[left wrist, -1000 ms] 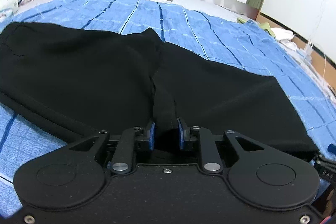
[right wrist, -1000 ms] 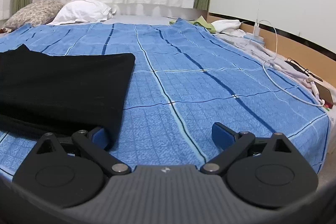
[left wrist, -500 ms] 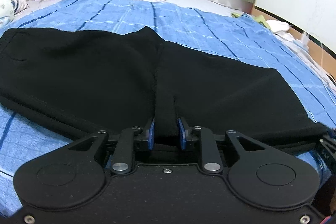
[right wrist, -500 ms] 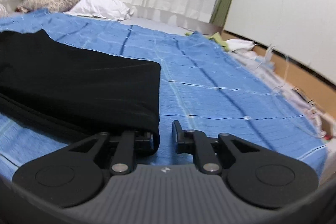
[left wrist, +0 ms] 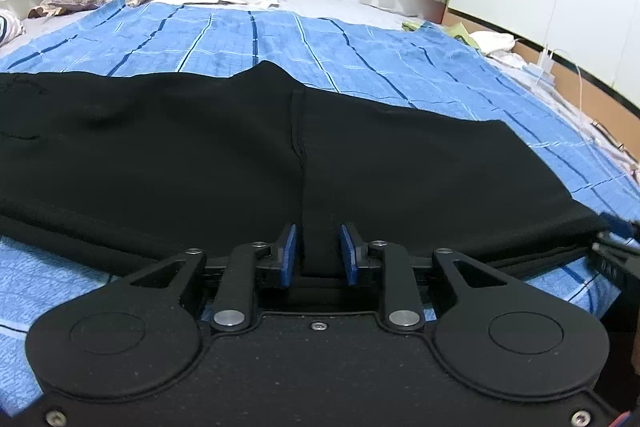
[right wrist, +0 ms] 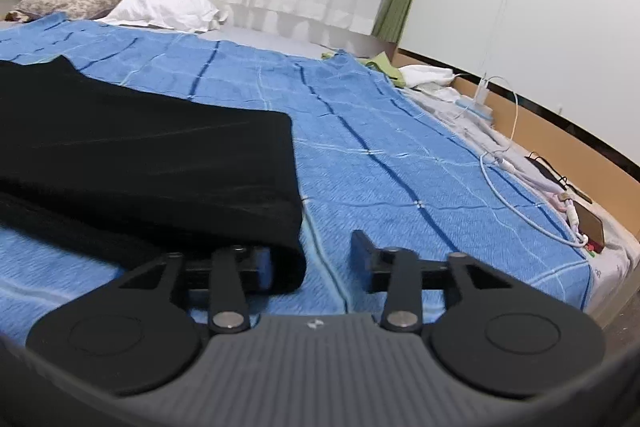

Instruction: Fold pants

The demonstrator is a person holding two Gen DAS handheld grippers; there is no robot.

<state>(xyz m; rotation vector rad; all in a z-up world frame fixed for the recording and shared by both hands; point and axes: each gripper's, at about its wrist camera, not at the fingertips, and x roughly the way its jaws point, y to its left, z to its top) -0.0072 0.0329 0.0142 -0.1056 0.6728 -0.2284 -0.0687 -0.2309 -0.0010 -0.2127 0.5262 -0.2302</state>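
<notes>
Black pants [left wrist: 240, 155] are lying flat on the blue bedspread [left wrist: 360, 47], spreading ahead of both grippers. Left gripper [left wrist: 318, 255] is straddling a fabric ridge, its jaws having just been opening; pad contact unclear. Right gripper [right wrist: 316, 259] is standing open, jaws having just been widening, the pants' corner beside its left finger.
</notes>
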